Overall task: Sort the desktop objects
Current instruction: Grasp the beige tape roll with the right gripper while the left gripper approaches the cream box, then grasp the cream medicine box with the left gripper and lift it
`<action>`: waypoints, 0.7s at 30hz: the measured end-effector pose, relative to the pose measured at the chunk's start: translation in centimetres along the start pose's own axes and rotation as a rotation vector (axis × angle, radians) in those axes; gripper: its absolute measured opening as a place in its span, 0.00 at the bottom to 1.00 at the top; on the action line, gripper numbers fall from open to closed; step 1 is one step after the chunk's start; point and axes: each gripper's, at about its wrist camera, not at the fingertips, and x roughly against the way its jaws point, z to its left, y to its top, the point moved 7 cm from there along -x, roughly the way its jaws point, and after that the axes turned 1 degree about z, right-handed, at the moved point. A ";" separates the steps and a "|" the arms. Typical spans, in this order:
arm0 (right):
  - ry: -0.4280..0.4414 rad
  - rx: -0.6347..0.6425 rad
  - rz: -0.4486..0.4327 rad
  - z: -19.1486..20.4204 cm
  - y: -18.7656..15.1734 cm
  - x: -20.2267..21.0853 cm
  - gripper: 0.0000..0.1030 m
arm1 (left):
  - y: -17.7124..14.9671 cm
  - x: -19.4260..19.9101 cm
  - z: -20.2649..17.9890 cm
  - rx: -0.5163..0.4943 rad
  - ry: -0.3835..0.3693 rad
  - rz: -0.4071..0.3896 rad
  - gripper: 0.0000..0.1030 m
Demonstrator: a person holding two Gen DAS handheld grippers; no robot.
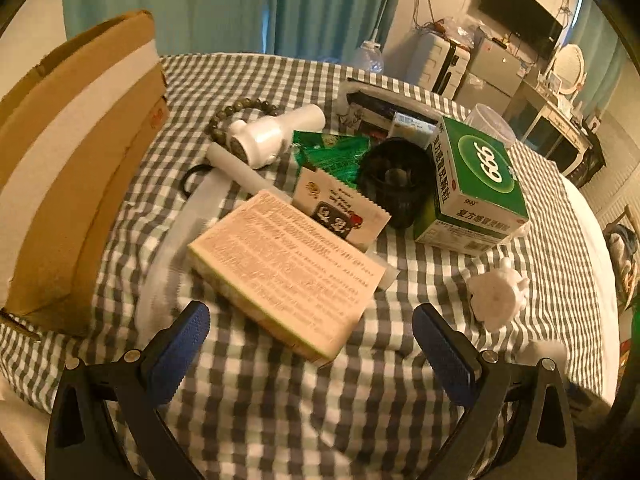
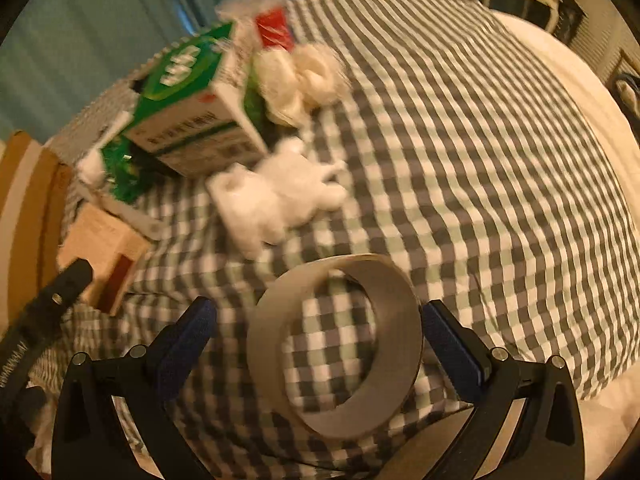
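- The left gripper (image 1: pixel 311 346) hangs with its blue pads wide apart and nothing between them, tilted down over the checked cloth (image 1: pixel 280 400) just short of a flat beige box (image 1: pixel 286 274) printed with fine text.
- The right gripper (image 2: pixel 318 350) also stands fully apart; a grey tape roll (image 2: pixel 336 346) lies flat on the cloth between its fingers, closer to the right-hand pad, though the blur hides whether they touch.
- Containers: a black round basket (image 1: pixel 396 182) sits beyond the beige box with dark, rounded things inside that are too dim to name. A cardboard box (image 1: pixel 76 168) stands open at the left edge; its inside is hidden from view.
- A green and white medicine box (image 1: pixel 476 188) leans just beside the basket, resting on another box beneath it.
- A white sachet with red and black print (image 1: pixel 340 210) lies between the beige box and the basket, with green foil packets (image 1: pixel 332 154) behind it.
- Further off lie a white bottle-shaped item (image 1: pixel 272 136), a dark bead bracelet (image 1: pixel 236 114) and a white tube (image 1: pixel 240 170).
- A small white figurine (image 1: pixel 498 294) lies alone to the right, well apart from the pile.
- The surface is soft and rumpled under grey and white check.
- Teal curtains (image 1: pixel 224 4) hang behind; a dark screen (image 1: pixel 520 14) and white drawers (image 1: pixel 440 60) stand against the far wall.
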 end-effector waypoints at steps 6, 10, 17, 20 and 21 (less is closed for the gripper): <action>0.050 -0.013 0.038 0.2 -0.7 -0.4 1.00 | 0.0 -2.6 -0.3 0.047 0.035 0.057 1.00; 0.028 0.011 0.060 0.4 -1.2 -0.9 1.00 | 0.1 -4.2 0.5 0.086 0.074 0.090 1.00; 0.029 -0.006 0.062 0.0 -1.7 -0.9 0.83 | -0.4 -5.1 2.0 0.093 0.048 0.090 0.85; 0.042 -0.032 0.053 -0.9 -1.6 -0.3 0.55 | -0.6 -4.5 2.6 0.087 0.029 0.086 0.68; 0.049 -0.035 0.052 -0.9 -1.7 -0.2 0.52 | -0.7 -4.3 2.9 0.088 0.023 0.084 0.63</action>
